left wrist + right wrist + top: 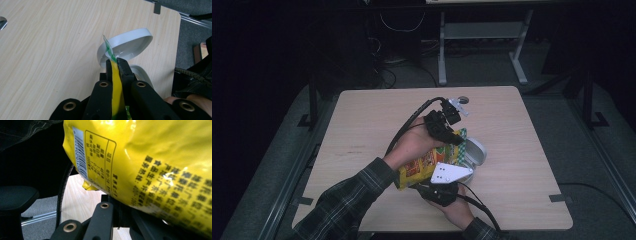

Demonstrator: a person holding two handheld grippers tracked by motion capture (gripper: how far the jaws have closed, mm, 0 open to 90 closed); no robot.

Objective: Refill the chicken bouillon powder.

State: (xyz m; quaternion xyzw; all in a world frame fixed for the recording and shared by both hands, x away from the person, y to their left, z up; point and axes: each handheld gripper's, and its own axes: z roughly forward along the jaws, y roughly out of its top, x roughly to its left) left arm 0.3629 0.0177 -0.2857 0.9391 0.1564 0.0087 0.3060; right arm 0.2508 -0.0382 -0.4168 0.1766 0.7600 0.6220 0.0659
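- High view is showing a yellow snack bag (424,165) being held above the wooden bench (362,130), between the two tools near the bench's middle.
- Left tool (458,136) is pinching the bag's green-edged top; the left gripper view is showing its jaws pressed together on the thin yellow film (115,82).
- Right tool (439,192) is sitting at the bag's lower end; its jaws are hidden behind the bag (150,165), so I cannot tell their state.
- White container (476,150) with its hinged lid (126,43) standing open is resting on the bench just beside the bag's top.
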